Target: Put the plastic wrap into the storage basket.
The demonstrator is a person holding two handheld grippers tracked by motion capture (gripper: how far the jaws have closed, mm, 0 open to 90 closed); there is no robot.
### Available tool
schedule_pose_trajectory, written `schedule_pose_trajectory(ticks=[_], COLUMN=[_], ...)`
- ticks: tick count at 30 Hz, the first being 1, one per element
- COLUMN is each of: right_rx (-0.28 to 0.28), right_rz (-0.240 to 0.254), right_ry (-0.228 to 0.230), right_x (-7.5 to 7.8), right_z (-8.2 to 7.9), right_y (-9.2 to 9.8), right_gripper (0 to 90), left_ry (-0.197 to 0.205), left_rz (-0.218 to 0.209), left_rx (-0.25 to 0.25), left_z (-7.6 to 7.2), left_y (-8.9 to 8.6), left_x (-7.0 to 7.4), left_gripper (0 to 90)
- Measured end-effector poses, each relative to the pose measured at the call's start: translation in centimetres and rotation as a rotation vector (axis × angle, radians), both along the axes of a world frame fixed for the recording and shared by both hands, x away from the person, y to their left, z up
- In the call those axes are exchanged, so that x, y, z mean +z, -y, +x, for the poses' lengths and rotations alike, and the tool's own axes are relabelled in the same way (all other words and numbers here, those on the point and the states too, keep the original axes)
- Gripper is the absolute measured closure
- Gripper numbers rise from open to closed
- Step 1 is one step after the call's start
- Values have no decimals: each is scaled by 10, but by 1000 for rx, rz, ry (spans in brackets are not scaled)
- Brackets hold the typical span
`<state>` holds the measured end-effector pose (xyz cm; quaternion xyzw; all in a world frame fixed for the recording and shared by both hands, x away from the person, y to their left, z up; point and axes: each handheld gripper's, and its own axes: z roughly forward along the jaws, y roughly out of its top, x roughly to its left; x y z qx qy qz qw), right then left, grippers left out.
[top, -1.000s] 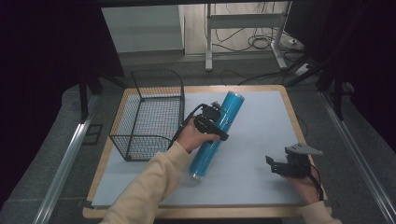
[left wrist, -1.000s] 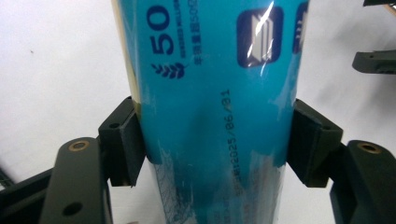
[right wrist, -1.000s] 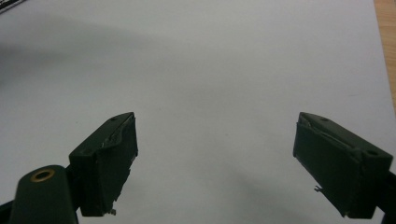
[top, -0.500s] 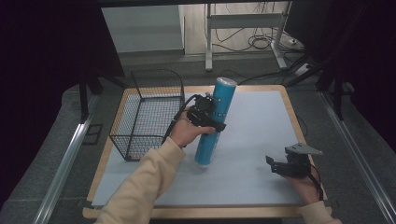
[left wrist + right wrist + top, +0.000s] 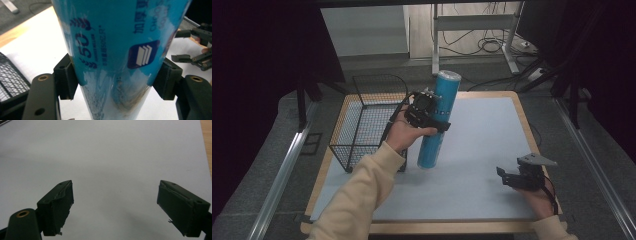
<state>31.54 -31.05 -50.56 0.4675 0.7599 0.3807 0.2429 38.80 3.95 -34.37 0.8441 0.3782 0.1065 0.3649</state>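
Whereas a second ago the blue tube (image 5: 438, 117) lay slanted on the white mat, it now stands close to upright, its lower end apparently still on or just over the mat, its capped top leaning slightly away from the person. The left claw (image 5: 432, 120) is clamped tight across the tube's middle; in the left gripper view both pads (image 5: 66, 77) press its printed wrap from either side. The hand has risen with the tube. Left of that claw, just beside it, stands the wire basket (image 5: 362, 125), apparently the likely destination; the tube looks raised enough to be carried over its rim next. Well right of the left claw, near the bench's (image 5: 512, 97) front edge, the right claw (image 5: 507, 177) rests unmoved, jaws wide apart and empty.
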Motion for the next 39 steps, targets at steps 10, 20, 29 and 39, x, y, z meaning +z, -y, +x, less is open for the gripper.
schedule_pose_trajectory(ticks=[10,20,29,39], right_rx=[-1,-2,-1,-1], right_rz=[-1,-2,-3,-4], right_ry=[0,-1,-6,-8], right_x=[0,-1,-2,-3], right_z=[0,0,1,1], right_y=[0,0,0,-1], right_gripper=[139,139,139,139], left_ry=[27,47,56,86], left_rz=[7,9,6,-27], left_rx=[11,63,85,125], left_z=[2,7,11,13], left_y=[-11,-30,-42,-61], left_x=[17,32,39,60], left_gripper=[320,320,320,320])
